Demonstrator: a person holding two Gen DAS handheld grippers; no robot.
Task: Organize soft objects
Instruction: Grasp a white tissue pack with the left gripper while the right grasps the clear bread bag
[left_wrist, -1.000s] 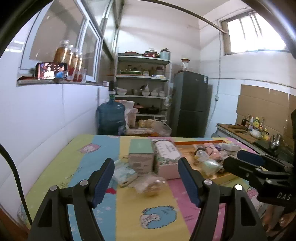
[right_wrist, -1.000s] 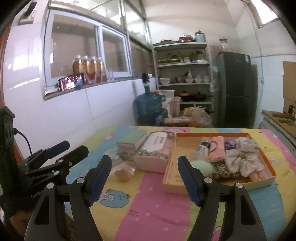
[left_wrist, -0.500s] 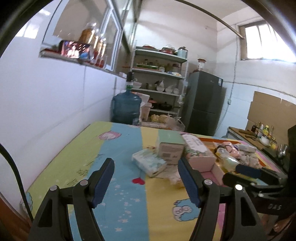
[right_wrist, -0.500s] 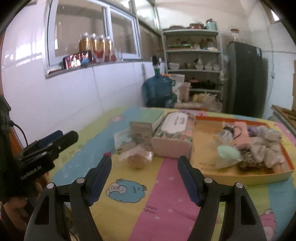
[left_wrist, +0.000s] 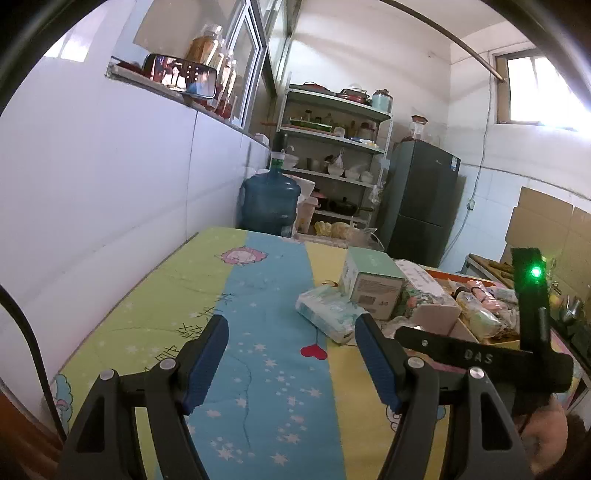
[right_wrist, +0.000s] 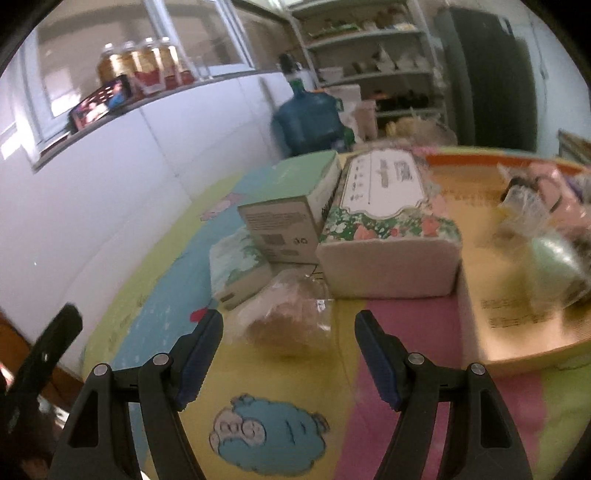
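Observation:
A clear bag with a brown soft lump (right_wrist: 286, 321) lies on the colourful tablecloth just ahead of my open right gripper (right_wrist: 288, 350), nothing between its fingers. Behind it sit a soft tissue pack (right_wrist: 240, 273) (left_wrist: 330, 310), a green-topped box (right_wrist: 291, 206) (left_wrist: 371, 282) and a floral tissue pack (right_wrist: 388, 229). An orange tray (right_wrist: 517, 325) at the right holds several soft items, among them a pale green bagged one (right_wrist: 554, 258). My left gripper (left_wrist: 291, 354) hovers open over the blue stripe of the cloth, left of the tissue pack, with the right gripper's body (left_wrist: 480, 356) beside it.
A white wall (left_wrist: 110, 203) runs along the table's left side. Beyond the far end stand a blue water jug (left_wrist: 269, 201), a shelf of dishes (left_wrist: 332, 147) and a dark fridge (left_wrist: 424, 206). The cloth (left_wrist: 166, 295) at the left carries nothing.
Both grippers moved lower and closer to the table. The right one has come near the bagged lump, which now looks much larger. The left view swung left, so the objects shifted to its right.

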